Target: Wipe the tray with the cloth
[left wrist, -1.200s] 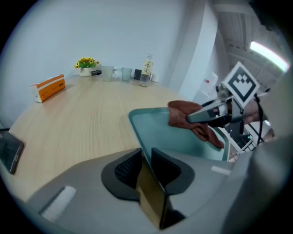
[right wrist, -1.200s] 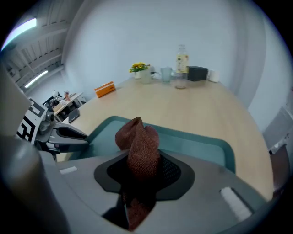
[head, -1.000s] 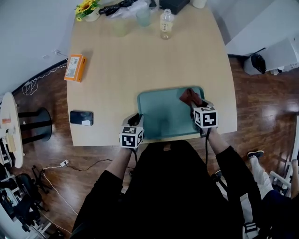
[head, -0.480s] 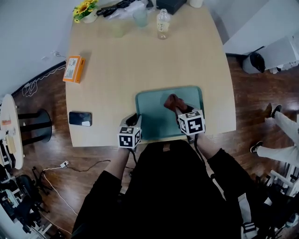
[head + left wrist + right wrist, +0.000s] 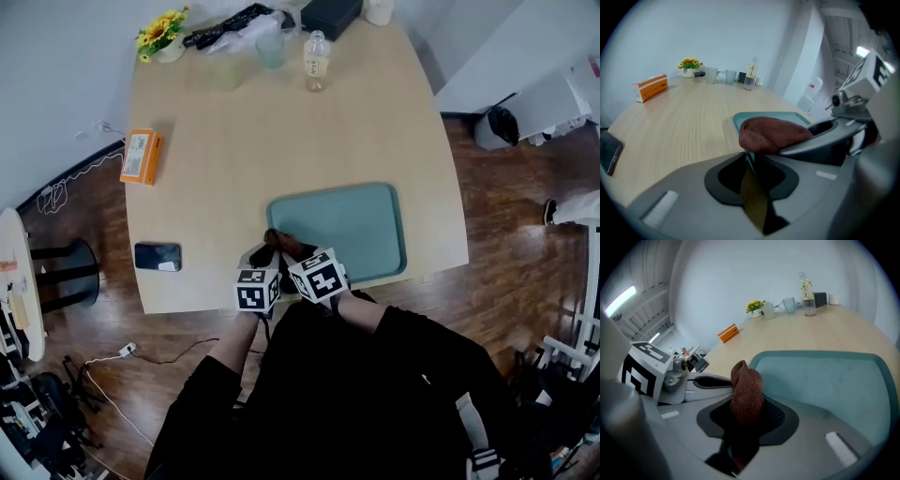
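With my left gripper (image 5: 749, 157) clamped on the tray (image 5: 361, 230) at its lower-left rim, I'd press the cloth (image 5: 746, 390) pinched in my right gripper (image 5: 746, 409) flat, sweeping right.

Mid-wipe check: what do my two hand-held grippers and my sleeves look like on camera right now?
The left hand-held gripper and the right hand-held gripper both have smooth grey plastic bodies with dark, rounded recesses around the jaws. Each carries a white cube printed with black square markers: the left cube and the right cube. The person wears long black sleeves.
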Tool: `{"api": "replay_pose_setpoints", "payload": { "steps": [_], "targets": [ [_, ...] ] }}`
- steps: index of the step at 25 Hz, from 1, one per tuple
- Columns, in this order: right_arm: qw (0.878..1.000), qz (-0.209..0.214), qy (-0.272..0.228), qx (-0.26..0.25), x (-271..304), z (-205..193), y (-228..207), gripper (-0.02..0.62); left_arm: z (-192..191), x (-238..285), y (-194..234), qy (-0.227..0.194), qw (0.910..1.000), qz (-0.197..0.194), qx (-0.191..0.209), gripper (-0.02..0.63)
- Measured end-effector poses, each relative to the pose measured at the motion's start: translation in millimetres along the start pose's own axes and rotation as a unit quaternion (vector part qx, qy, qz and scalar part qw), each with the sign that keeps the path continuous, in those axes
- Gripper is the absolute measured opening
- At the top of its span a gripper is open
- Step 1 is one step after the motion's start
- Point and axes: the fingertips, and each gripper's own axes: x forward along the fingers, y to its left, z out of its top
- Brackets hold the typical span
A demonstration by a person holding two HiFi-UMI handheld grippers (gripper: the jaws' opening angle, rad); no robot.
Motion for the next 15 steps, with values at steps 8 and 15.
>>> {"api": "replay_pose_setpoints", "payload": {
  "steps": [8, 15],
  "targets": [
    [0.998, -0.064, -0.008, -0.019, -40, -17, -61, 0.12, 1, 7, 3, -0.001, 0.9999, -0.01, 0.003, 0.043],
    [0.98, -0.182, -0.015, 0.076, -119, -72, -194, 0.12, -11, 5, 25, 0.004, 0.9999, 0.007, 0.01, 0.043]
  ]
}}
